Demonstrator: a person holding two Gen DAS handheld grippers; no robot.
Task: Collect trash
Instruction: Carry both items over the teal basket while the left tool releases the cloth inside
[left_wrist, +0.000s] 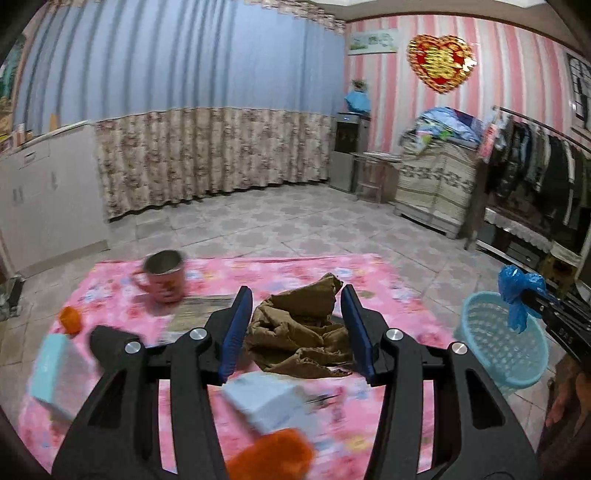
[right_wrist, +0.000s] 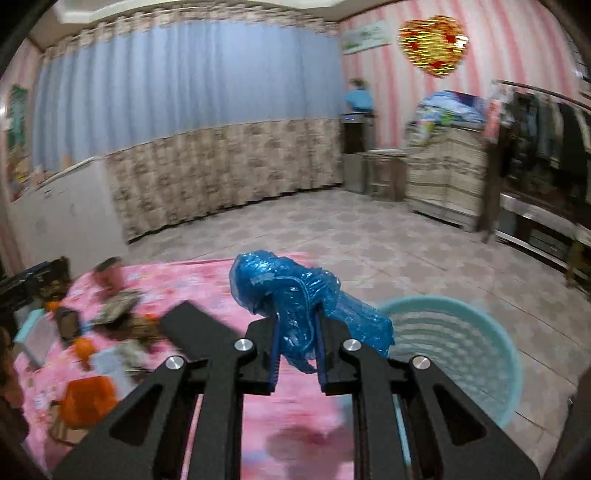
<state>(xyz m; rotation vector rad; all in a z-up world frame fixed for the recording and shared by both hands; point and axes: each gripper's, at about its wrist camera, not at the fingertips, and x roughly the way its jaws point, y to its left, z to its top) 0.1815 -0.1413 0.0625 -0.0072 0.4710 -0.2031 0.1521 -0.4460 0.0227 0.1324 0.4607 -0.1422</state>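
In the left wrist view my left gripper (left_wrist: 296, 291) is shut on a crumpled brown paper wad (left_wrist: 299, 332), which sits between the blue pads above the pink flowered tablecloth (left_wrist: 295, 267). At the right edge of that view my right gripper (left_wrist: 526, 297) pinches a blue plastic bag (left_wrist: 517, 286) over a light blue plastic basket (left_wrist: 491, 343) on the floor. In the right wrist view the right gripper (right_wrist: 298, 314) is shut on the same blue plastic bag (right_wrist: 284, 284). The bag bulges above the pads, and the basket (right_wrist: 454, 343) is just to the right, beside the table.
A pink mug (left_wrist: 164, 275), pale blue boxes (left_wrist: 55, 373), an orange lid (left_wrist: 70, 319) and other orange items lie on the table, blurred. More clutter covers the table's left part (right_wrist: 110, 314). A clothes rack (left_wrist: 535, 166) and a covered cabinet (left_wrist: 436, 184) stand at the right across the tiled floor.
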